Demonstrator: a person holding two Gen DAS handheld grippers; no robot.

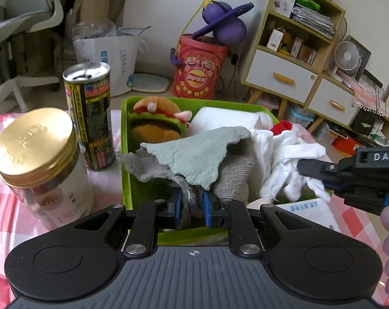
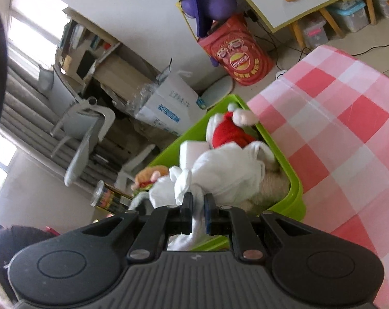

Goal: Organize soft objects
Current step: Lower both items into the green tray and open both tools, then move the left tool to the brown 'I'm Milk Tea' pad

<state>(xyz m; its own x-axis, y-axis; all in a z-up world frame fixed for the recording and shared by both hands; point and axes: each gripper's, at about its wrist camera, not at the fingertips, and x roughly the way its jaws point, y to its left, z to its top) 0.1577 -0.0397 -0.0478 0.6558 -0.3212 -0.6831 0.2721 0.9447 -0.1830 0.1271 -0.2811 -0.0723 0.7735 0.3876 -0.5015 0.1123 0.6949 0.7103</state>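
A green bin (image 1: 125, 139) stands on the pink checked table and holds a plush burger (image 1: 155, 123), a white foam block (image 1: 225, 121) and a red and white plush (image 2: 228, 131). My left gripper (image 1: 192, 206) is shut on a grey-green towel (image 1: 194, 154) that drapes over the bin's near side. My right gripper (image 2: 197, 206) is shut on a white glove (image 2: 220, 172) held over the bin (image 2: 295, 193); it also shows at the right of the left wrist view (image 1: 310, 170), with the glove (image 1: 292, 164) hanging from it.
A gold-lidded jar (image 1: 40, 159) and a tall printed can (image 1: 90, 113) stand left of the bin. A white packet (image 1: 307, 211) lies by the bin's near right corner. Beyond the table are a red snack bucket (image 1: 197, 69), a shelf unit (image 1: 292, 51) and a chair (image 1: 27, 25).
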